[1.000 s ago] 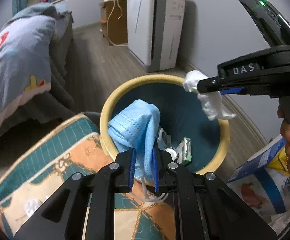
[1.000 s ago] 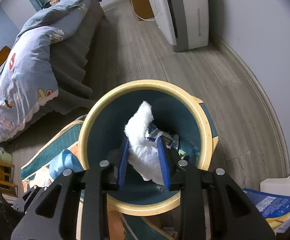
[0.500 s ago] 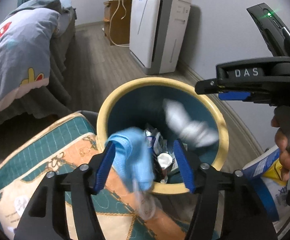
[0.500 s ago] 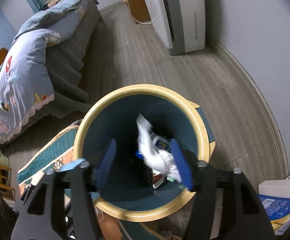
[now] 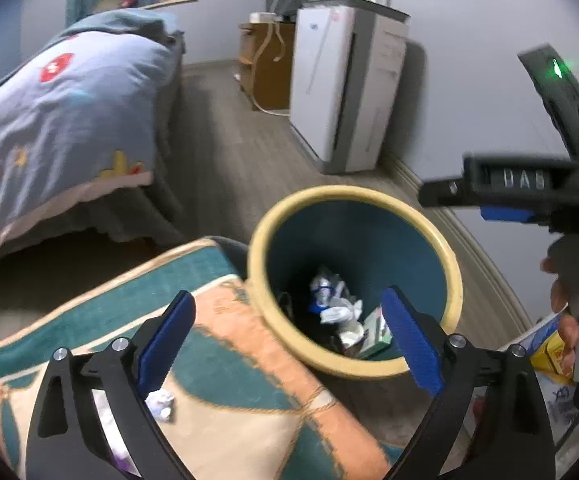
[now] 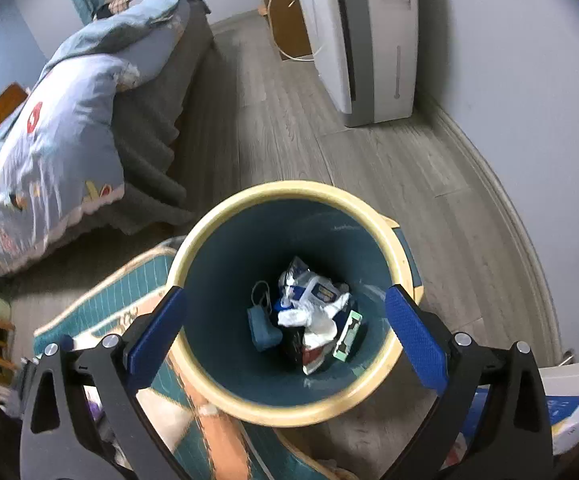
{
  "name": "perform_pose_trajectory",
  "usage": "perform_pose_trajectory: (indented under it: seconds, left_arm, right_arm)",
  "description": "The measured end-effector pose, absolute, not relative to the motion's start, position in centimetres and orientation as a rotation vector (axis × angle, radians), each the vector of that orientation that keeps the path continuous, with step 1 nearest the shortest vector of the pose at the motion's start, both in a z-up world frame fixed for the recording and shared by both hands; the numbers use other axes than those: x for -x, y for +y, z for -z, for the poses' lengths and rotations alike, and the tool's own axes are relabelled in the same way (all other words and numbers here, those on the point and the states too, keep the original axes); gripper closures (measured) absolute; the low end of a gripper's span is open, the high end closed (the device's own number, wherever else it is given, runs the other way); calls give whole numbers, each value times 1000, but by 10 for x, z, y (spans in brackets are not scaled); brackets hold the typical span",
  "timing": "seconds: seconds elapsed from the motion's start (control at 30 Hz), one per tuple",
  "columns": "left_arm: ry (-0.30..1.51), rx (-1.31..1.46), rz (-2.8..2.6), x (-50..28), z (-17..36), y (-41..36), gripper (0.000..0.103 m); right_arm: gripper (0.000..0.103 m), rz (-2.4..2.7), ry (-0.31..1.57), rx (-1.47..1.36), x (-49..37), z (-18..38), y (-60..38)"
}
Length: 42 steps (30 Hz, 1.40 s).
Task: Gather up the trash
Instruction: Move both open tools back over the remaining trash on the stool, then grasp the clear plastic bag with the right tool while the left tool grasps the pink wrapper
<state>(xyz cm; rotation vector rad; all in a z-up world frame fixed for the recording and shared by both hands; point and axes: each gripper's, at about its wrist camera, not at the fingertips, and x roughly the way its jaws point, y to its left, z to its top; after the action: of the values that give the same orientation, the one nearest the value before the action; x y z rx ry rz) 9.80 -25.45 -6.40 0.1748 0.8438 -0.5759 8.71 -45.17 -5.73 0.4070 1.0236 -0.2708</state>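
— What's different from a second ago?

— Both tools have let go. The left tool (image 5: 287,338) had pinched a blue face mask (image 6: 263,330); now its jaws are opening wide with nothing between them. The right tool (image 6: 285,332) had held a white tissue (image 6: 313,318); its jaws are opening too, and are empty.

— Where did the trash end up?

— At the bottom of the bin (image 6: 225,216), the yellow-rimmed one with the dark teal inside. The mask lies on the left of the pile, the tissue on top, beside wrappers and a small green box (image 6: 347,338).

— Anything left outside?

— A small crumpled scrap (image 5: 161,404) lies on the patterned rug (image 5: 225,364), near left of the bin.
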Motion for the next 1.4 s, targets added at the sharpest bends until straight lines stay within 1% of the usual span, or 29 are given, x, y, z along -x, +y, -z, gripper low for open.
perform_pose_trajectory:
  seconds: [0.23,0.47,0.77,0.93,1.13,1.4]
  left_arm:
    - [816,-184,503,-76,37,-205,8]
    - [790,-156,393,-46,12,-133,8]
    - [812,-130,218,-19,7,-50,8]
    - [850,-85,136,-13,13,-10,8]
    - [928,-26,37,-16,33,36,8]
    - [934,29,-8,-17,35,65,8]
  right_arm:
    - [6,250,1029,-334,-75,45,-416]
    - [6,193,999,-298,-64,29,-368]
    - [6,110,996,-215,-52,23,-302]
    - [6,63,1022,-160,-46,34,-266]
    - [6,11,1080,-109,-42,56,-223]
    - [6,-91,1147,-59,-26,94,-163]
